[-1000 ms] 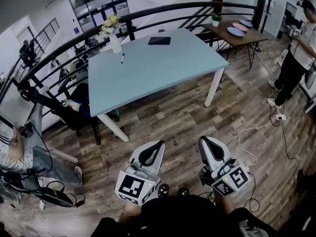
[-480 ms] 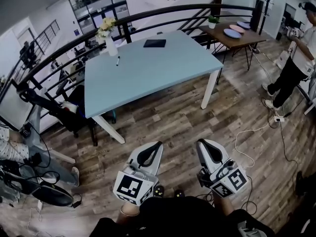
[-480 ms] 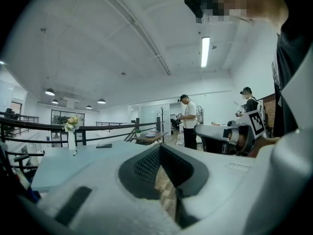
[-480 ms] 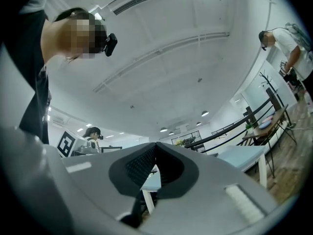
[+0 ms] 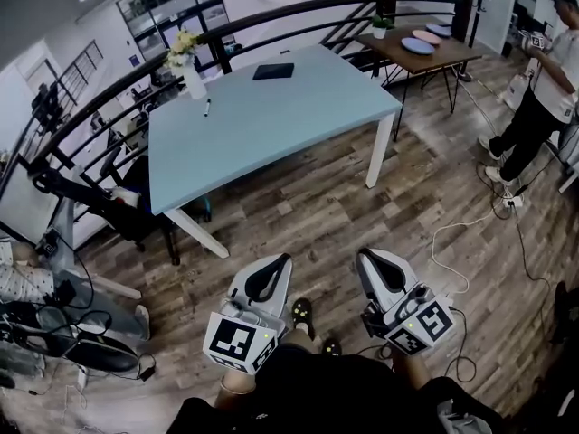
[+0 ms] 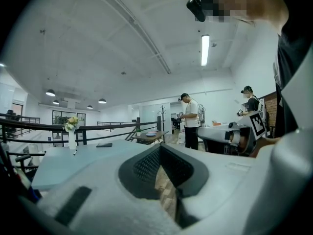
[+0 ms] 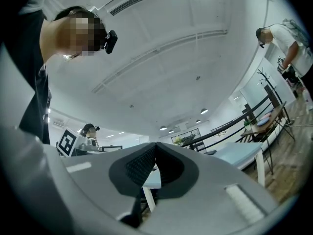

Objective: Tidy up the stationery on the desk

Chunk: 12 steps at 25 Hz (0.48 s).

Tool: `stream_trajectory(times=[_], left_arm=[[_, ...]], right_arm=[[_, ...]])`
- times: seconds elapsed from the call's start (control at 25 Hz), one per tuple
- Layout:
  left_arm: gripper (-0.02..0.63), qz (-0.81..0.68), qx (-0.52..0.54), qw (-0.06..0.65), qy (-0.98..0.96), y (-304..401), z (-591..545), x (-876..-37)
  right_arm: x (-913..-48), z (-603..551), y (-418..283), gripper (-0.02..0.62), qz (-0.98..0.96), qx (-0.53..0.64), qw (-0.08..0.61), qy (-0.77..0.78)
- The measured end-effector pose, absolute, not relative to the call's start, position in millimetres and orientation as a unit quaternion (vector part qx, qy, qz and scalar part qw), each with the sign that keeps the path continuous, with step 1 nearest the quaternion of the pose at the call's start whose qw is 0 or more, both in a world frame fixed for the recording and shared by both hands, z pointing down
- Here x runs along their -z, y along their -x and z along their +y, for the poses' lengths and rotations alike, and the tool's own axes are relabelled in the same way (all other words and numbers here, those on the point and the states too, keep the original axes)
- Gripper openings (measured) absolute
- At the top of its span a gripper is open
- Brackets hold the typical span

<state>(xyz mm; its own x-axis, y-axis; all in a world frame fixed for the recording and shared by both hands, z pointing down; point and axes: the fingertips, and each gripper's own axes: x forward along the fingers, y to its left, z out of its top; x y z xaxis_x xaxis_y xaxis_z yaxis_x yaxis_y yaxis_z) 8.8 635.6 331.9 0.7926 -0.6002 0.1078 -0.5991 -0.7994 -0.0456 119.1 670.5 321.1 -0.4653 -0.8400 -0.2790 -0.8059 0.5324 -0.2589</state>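
A light blue desk [image 5: 271, 125] stands well ahead of me. On it lie a black pen [image 5: 207, 108] near the far left corner and a black notebook [image 5: 272, 71] at the far edge. A white vase with flowers [image 5: 189, 73] stands beside the pen. My left gripper [image 5: 279, 262] and right gripper [image 5: 366, 259] are held low over the wooden floor, far short of the desk. Both are shut with nothing between the jaws. The left gripper view shows the desk [image 6: 73, 161], the vase [image 6: 72, 136] and the notebook [image 6: 104, 145] in the distance.
A black railing [image 5: 298, 12] curves behind the desk. A wooden table with plates [image 5: 418, 51] stands at the back right. A person [image 5: 540, 89] stands on the right. White cables [image 5: 470, 233] trail on the floor at the right. Chairs and gear [image 5: 81, 206] crowd the left.
My view has shifted slightly, so the desk sits a little higher and to the left in the head view. A foot now shows between the grippers. Both grippers stay shut.
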Motion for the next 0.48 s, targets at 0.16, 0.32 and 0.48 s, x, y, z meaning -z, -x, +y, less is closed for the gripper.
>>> stream_trajectory(times=[0.16,0.32,0.48], left_arm=[[-0.006,0.307,0.056,0.001,0.95,-18,625,-337],[-0.006,0.292,0.044,0.001,0.955,-30,598,-339],[-0.006,0.271,0.031,0.001,0.962,-45,563,-335]], right_arm=[[-325,666,-129,0.005,0.848,0.044,0.183,0.495],[-321,646,-143,0.003,0.838,0.033,0.181,0.514],[-320,618,-155,0.003,0.829,0.03,0.176,0.529]])
